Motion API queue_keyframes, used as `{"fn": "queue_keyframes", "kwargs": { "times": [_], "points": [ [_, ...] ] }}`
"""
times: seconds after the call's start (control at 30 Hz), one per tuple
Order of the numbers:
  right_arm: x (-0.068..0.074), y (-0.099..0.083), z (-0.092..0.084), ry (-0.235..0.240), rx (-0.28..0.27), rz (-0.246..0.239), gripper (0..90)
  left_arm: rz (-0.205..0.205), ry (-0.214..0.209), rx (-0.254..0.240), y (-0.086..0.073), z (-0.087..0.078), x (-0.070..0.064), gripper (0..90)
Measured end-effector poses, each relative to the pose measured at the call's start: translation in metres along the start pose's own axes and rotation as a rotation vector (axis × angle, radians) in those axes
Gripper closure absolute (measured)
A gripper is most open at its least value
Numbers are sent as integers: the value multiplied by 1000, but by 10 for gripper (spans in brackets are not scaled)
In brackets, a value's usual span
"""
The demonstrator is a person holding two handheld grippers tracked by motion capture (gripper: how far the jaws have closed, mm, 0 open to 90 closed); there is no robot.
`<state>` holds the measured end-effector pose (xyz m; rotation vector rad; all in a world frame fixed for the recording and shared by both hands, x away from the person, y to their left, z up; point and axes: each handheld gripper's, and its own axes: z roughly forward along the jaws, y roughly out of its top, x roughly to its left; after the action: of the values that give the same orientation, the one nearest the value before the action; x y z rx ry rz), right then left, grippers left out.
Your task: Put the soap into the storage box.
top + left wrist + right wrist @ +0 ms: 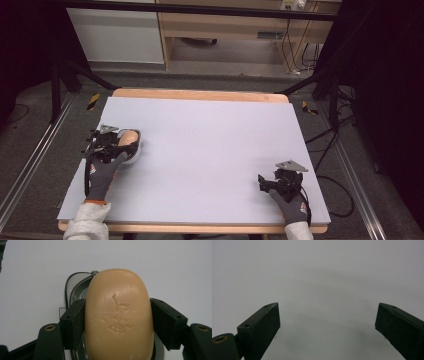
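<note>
A tan bar of soap [118,315] was held between the two black jaws of the left gripper [117,322], one pad pressed against each long side of the bar. Below and behind the bar a clear soap dish [75,285] with a grey inside was seen, so the bar was over the dish; whether it rested in the dish or was raised a little above it could not be told. In the high view the soap [128,138] and the dish [136,150] were found near the left edge of the pale grey table mat [210,145], under the left gripper [107,147].

The grip across the narrow width was probably chosen because the jaws could close on the flat sides, and the rounded ends were left free. The long axis of the bar ran along the direction of the jaws, and its far rounded end pointed away from the person.

The right gripper [327,322] was kept low over the bare mat near the right front corner, well apart from the soap. Its jaws were spread wide, and nothing was between them.
</note>
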<state>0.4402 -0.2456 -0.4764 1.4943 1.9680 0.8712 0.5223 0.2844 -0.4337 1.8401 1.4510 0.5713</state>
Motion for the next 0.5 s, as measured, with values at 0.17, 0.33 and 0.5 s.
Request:
{"fn": "queue_keyframes", "kwargs": {
  "times": [0.17,0.33,0.5],
  "points": [
    [1,0,0,3,1,1,62,6,5,-1,0,0,-1,308],
    [1,0,0,2,1,2,62,12,2,-1,0,1,-2,298],
    [1,0,0,2,-1,0,62,20,-1,2,0,1,-3,272]
  ]
}}
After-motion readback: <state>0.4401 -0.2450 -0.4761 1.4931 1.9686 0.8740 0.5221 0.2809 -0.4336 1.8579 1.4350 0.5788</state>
